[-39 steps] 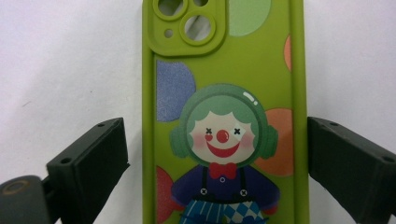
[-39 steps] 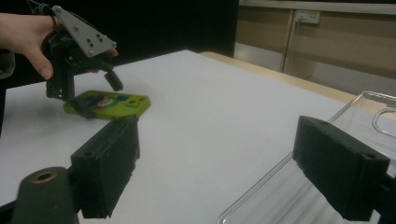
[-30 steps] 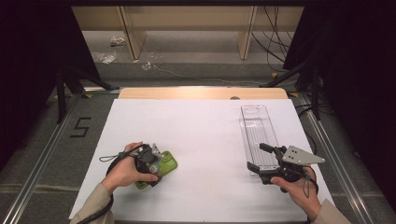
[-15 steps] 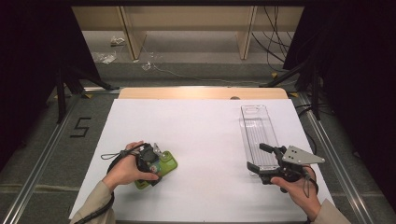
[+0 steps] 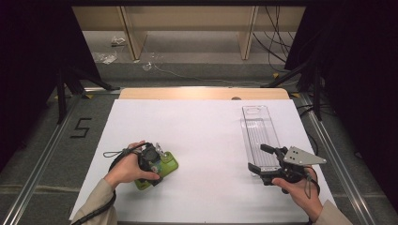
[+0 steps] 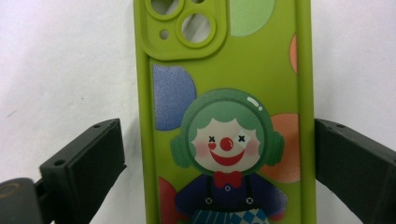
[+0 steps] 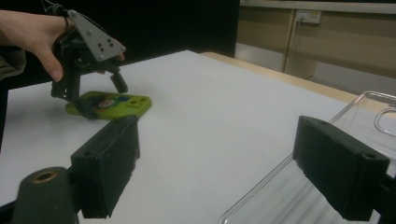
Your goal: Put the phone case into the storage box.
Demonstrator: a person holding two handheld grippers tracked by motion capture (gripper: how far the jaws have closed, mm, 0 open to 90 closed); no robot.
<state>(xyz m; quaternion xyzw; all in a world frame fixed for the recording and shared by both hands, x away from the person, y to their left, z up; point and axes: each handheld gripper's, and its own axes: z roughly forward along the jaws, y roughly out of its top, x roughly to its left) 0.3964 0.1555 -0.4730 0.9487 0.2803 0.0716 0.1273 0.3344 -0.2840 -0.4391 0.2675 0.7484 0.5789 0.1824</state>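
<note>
A lime-green phone case (image 5: 168, 165) printed with a clown lies flat on the white table at the front left, back side up. My left gripper (image 5: 157, 166) points down over it. In the left gripper view the case (image 6: 224, 93) lies between the two jaws, which stand open close beside its long edges. The right gripper view shows the same gripper (image 7: 95, 97) straddling the case (image 7: 116, 105). My right gripper (image 5: 259, 157) is open with nothing in it, at the near end of a clear plastic tray (image 5: 258, 129).
The clear tray (image 7: 345, 112) runs lengthwise along the table's right side. A white sheet (image 5: 202, 131) covers the table, with a wooden strip at its far edge. Metal rails and dark stands flank the table.
</note>
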